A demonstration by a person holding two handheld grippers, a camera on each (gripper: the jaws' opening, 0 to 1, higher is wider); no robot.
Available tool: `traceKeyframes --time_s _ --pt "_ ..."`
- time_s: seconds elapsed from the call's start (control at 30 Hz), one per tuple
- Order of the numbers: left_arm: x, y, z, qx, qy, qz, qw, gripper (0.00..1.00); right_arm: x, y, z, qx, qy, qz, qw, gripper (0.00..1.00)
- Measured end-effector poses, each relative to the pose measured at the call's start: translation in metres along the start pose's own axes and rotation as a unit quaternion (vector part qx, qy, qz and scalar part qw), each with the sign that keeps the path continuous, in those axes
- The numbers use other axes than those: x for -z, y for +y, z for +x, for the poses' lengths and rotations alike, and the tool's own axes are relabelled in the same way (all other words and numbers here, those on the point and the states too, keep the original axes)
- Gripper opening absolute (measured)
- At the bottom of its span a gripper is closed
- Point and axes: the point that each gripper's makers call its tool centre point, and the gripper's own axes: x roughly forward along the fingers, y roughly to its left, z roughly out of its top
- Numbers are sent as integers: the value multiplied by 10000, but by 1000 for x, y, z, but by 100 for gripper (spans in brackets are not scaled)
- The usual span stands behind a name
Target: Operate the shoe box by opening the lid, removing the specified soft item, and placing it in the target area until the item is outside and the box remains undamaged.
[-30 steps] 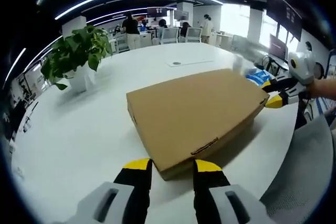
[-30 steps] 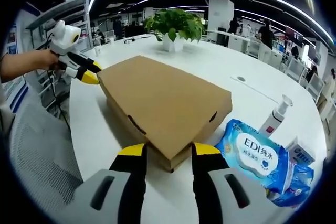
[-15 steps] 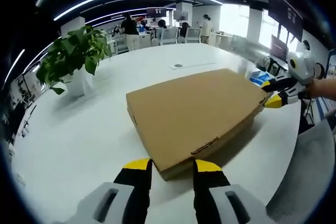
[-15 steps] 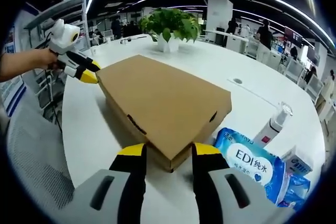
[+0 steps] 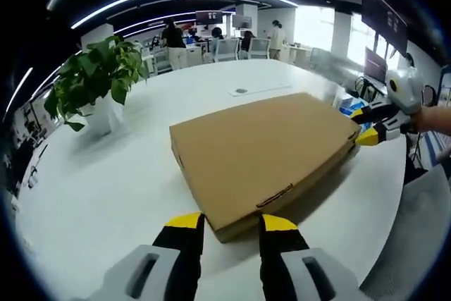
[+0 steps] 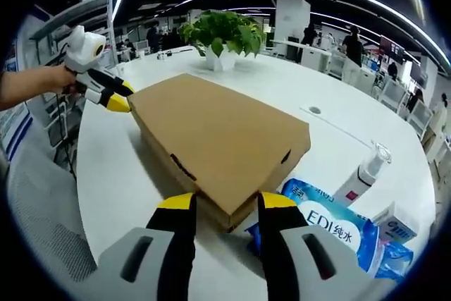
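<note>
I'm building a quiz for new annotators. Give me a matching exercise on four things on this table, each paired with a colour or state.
Things:
1. cardboard box
2. potted plant
3. wet wipes pack
4. pump bottle

Descriptions:
a. blue, with EDI printed on it
b. green leaves in a white pot
c. brown, lid closed
d. white, standing upright beside the wipes

Pairs: 1-c, 2-b, 3-a, 4-d

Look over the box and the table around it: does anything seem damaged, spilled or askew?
Nothing stands out. The cardboard box lies flat and closed on the white table, undented, with a tool at each end. The wipes pack and pump bottle sit beside it, unspilled.
</note>
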Motion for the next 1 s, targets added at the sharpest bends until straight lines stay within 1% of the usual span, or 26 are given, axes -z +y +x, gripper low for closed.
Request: traceKeyframes --time_s 0.13,0.17,0.23,0.27,0.3,0.43,0.63,0.8,1.0 --pt "0 -1 -1 4 -21 -13 10000 31 0 0 -1 11 -13 0 10000 32" --pt "0 -1 -1 -7 -19 -66 10000 32 -1 1 -1 -1 -40 125 9999 33" --pt "0 1 -2 -105 -48 -85 9999 37 -3 1 -3 -10 -117 318 9994 35" --pt "-2 2 -4 -175 -119 -56 9998 39 -3 0 -5 12 -123 304 9995 38" --pt "-2 2 -6 -190 -129 -74 9997 41 -3 0 -7 48 -150 281 9995 40" --pt "-3 -1 -16 -222 -219 -109 9995 46 1 0 -16 113 -143 134 9997 41" --pt "-1 -14 -35 -242 -404 -103 9988 50 10 -7 -40 271 -210 116 9993 46" --pt "4 -27 -50 -260 -513 -60 9983 57 18 -20 -66 530 -341 271 9976 52" --pt "7 -37 -67 -296 -666 -78 9973 65 29 -34 -98 821 -441 465 9946 59"
